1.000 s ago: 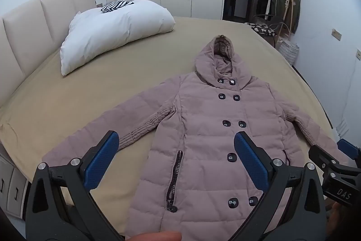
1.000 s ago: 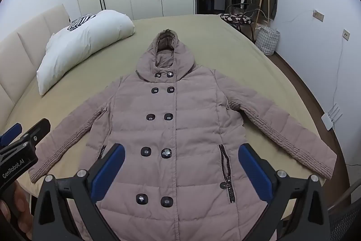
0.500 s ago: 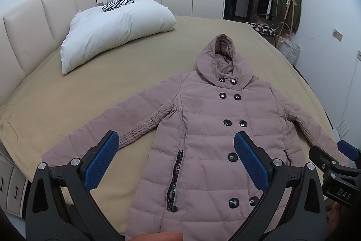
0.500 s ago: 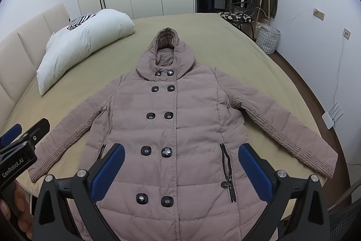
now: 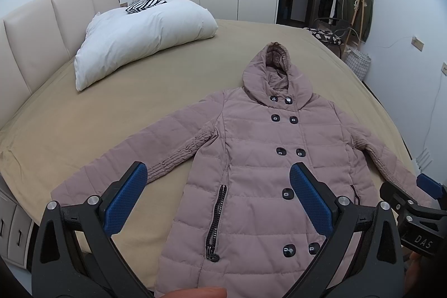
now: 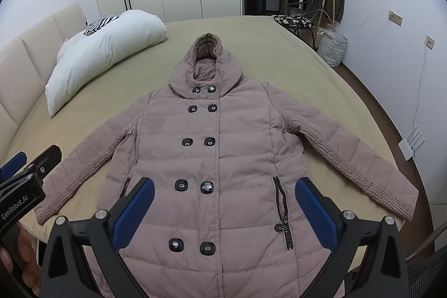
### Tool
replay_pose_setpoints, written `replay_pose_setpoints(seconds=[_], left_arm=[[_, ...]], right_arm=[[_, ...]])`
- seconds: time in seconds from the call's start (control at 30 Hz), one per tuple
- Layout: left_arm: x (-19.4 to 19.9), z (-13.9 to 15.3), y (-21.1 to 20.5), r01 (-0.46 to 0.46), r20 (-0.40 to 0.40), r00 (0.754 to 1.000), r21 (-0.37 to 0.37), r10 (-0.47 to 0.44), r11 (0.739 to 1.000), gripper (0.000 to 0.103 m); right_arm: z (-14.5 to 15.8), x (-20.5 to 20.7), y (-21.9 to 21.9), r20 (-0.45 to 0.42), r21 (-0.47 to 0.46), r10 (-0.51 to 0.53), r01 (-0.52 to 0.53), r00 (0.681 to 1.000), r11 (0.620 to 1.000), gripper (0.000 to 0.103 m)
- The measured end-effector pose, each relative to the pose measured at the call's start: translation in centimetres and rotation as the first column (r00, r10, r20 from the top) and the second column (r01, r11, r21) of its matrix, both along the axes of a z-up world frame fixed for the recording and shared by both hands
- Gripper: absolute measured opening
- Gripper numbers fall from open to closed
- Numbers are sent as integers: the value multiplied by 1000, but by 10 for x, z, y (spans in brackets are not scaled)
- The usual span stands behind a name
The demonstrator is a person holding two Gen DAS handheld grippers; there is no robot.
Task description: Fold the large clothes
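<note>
"DAS" marks the right gripper [image 5: 419,217]; "GenRobot.AI" marks the left gripper [image 6: 19,186].

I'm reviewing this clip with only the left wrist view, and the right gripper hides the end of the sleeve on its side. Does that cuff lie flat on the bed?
Observer: Yes. In the right wrist view that sleeve runs straight to its cuff, flat on the bed near the edge.
Operator: Is the right gripper open?
Observer: Yes. The right gripper has its jaws wide apart over the lower front of the coat, and they hold nothing.
Operator: And the pocket on that side?
Observer: Its zipper pull sits near the lower end.
</note>
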State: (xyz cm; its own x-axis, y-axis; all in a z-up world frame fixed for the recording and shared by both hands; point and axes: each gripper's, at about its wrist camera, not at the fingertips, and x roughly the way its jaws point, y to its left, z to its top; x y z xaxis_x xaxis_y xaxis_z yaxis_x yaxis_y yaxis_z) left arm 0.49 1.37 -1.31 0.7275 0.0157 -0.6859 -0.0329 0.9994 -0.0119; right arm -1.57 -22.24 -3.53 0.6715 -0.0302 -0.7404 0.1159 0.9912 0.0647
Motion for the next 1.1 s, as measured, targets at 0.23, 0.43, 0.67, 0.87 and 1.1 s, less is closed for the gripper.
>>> replay_pose_setpoints(seconds=[0.23, 0.43, 0.67, 0.87, 1.1], left_arm=[[0, 0, 0, 0, 0, 1000, 0, 0, 1000, 103], [0, -1, 1, -1, 1, 1000, 0, 1, 1000, 103], [0, 0, 1, -1, -1, 1000, -1, 1, 1000, 103], [-1, 0, 1, -1, -1, 1000, -1, 1, 1000, 103], [0, -1, 1, -2, -3, 1000, -1, 2, 1000, 103]], right_arm=[[-1, 0, 1, -1, 0, 0, 0, 1000, 1000, 103], [-1, 0, 1, -1, 0, 0, 0, 1000, 1000, 103], [-2, 0, 1, -3, -1, 0, 0, 1000, 1000, 103], [-2, 1, 1, -3, -1, 0, 0, 1000, 1000, 103], [-2, 1, 1, -6, -1, 2, -2, 1000, 1000, 103]])
